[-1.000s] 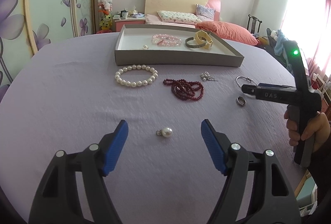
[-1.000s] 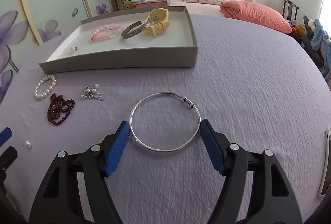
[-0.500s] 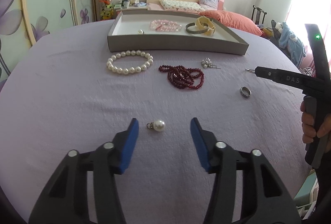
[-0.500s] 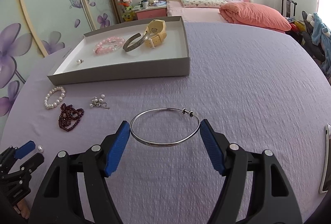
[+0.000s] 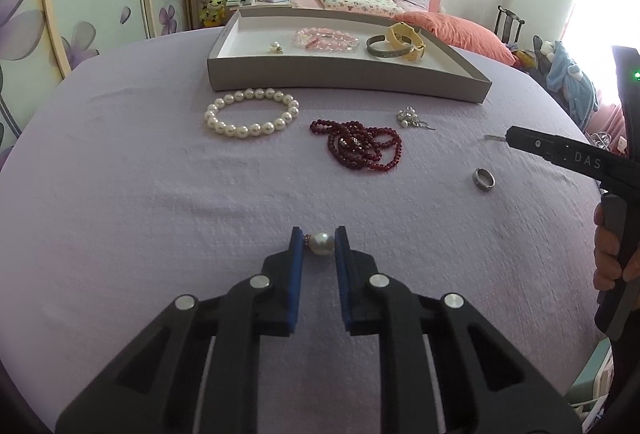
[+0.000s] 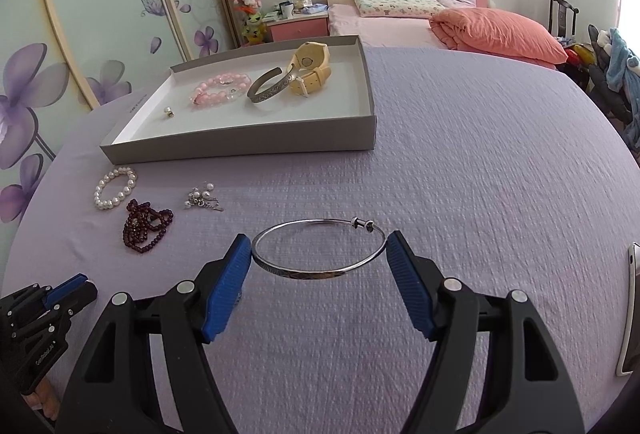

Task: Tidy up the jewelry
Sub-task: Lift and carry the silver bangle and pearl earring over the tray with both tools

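A pearl pendant (image 5: 322,243) sits pinched between the blue fingers (image 5: 297,266) of the left gripper (image 5: 319,246), low over a bench (image 5: 160,193) draped in lilac cloth; the fingers are closing, their pads against both sides of the pearl. The pendant's long axis runs sideways across the gap, its small metal cap pointing at the left finger.

The right gripper (image 6: 319,252) holds a thin silver bangle (image 6: 319,248) across its widely spread fingers (image 6: 408,286), one pad against each side of the hoop. The bangle lies close to flat, clear of the cloth, its knobbed clasp at the far right of the ring, pointing away from the camera. A hand (image 5: 612,254) grips that tool's handle at the right edge of the left wrist view.

Farther along the bench, a white pearl bracelet (image 5: 252,113) lies just in front of a shallow grey tray (image 5: 344,79). A heap of dark red beads (image 5: 360,145) rests beside the bracelet, with a small cluster of pearl earrings (image 5: 410,117) to its right and a silver ring (image 5: 484,179) well apart, nearer the right gripper.

Inside the tray are a small pearl piece (image 5: 276,47), a pink bead bracelet (image 5: 326,39), a silver cuff (image 5: 386,49) and a cream watch (image 5: 408,39) that touches the cuff. A bed (image 6: 440,21) stands behind.
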